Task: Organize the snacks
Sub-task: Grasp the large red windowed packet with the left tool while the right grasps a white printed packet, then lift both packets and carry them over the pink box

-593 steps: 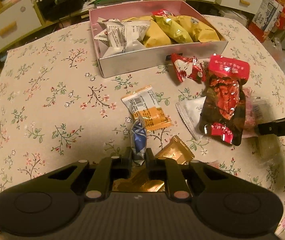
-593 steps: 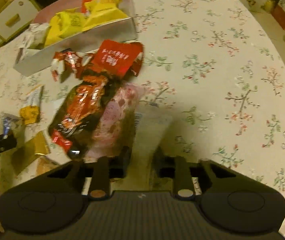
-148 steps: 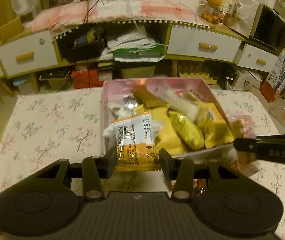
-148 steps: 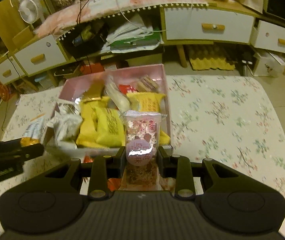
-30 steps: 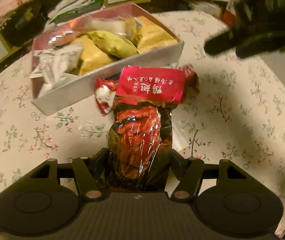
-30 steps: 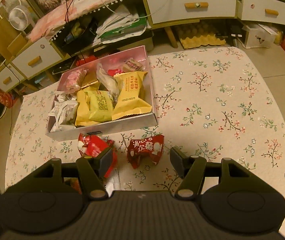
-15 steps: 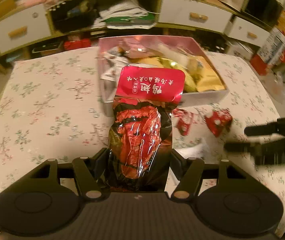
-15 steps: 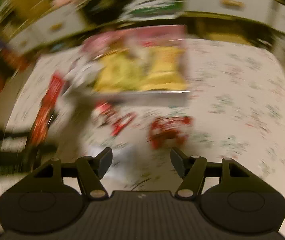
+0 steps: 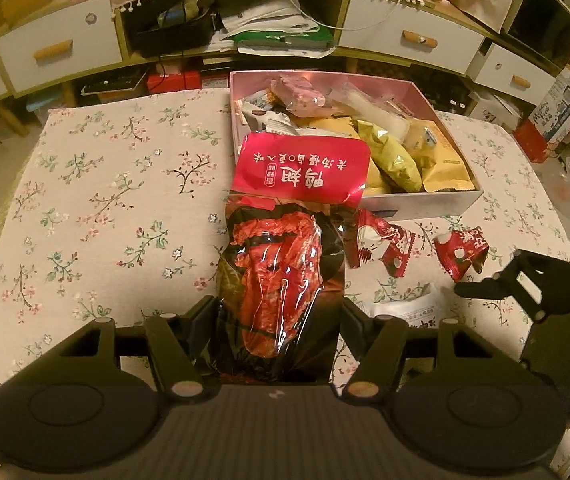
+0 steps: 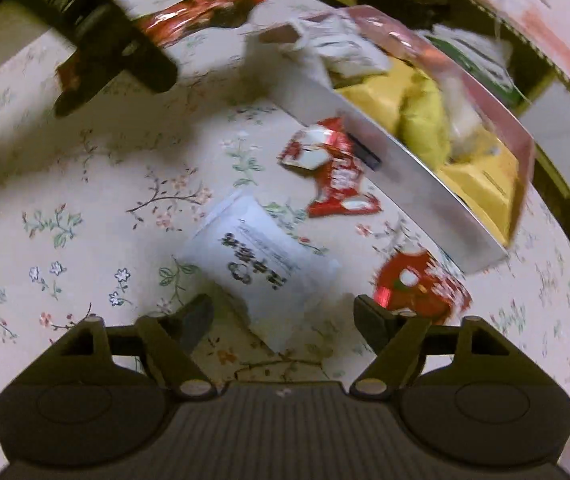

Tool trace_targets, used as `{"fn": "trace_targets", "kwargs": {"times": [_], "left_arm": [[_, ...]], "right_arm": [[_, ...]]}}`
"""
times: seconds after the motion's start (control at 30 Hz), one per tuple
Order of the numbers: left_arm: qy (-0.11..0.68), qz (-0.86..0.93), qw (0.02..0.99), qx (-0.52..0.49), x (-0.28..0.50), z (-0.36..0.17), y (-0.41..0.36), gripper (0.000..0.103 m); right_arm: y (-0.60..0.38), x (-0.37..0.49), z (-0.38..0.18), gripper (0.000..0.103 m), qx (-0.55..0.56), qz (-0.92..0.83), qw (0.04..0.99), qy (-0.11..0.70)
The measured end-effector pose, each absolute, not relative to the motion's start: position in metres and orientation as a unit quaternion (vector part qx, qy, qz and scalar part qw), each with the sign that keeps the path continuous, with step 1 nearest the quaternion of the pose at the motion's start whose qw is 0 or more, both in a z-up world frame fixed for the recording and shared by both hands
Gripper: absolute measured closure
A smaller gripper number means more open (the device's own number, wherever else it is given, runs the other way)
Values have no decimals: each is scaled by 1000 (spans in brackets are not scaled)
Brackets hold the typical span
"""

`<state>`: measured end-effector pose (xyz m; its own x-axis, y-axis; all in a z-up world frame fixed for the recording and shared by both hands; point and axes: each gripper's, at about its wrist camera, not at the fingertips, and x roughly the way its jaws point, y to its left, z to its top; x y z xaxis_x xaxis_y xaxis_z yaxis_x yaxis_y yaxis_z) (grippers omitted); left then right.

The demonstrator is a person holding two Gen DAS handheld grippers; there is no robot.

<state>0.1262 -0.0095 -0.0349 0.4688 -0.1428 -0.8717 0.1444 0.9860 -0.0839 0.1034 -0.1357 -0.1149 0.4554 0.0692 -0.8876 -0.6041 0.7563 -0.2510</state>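
The left gripper [image 9: 277, 312] is raised above the worktop with its jaws clamped on a pack, while the right gripper [image 10: 285, 316] hangs low to its right, jaws spread wide with nothing between them.

right claw [image 10: 283, 316] lowered over white packet [image 10: 259, 264]

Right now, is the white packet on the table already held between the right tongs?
No, the right tongs stand open, and the white packet lies flat on the tablecloth just ahead of them.
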Motion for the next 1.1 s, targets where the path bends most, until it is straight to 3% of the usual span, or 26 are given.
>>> {"fn": "trace_targets", "kwargs": {"times": [0.13,0.37,0.53,0.63,1.1], "left_arm": [[512,-83,855,0,127,-37,-9,33],[514,-77,854,-5,129,-38,-5,33],[511,-78,856,-6,128,-36,-5,33],[508,-78,858,-6,127,-34,-5,33],[508,-79,858,-17,127,-33,-1,33]], "right_arm": [[-123,102,-118,18,-305,232,803,456],[-122,113,-118,22,-287,252,801,461],[-124,115,-115,47,-265,264,795,477],[-123,109,-113,55,-271,266,792,478],[-116,99,-100,60,-270,279,787,479]]}}
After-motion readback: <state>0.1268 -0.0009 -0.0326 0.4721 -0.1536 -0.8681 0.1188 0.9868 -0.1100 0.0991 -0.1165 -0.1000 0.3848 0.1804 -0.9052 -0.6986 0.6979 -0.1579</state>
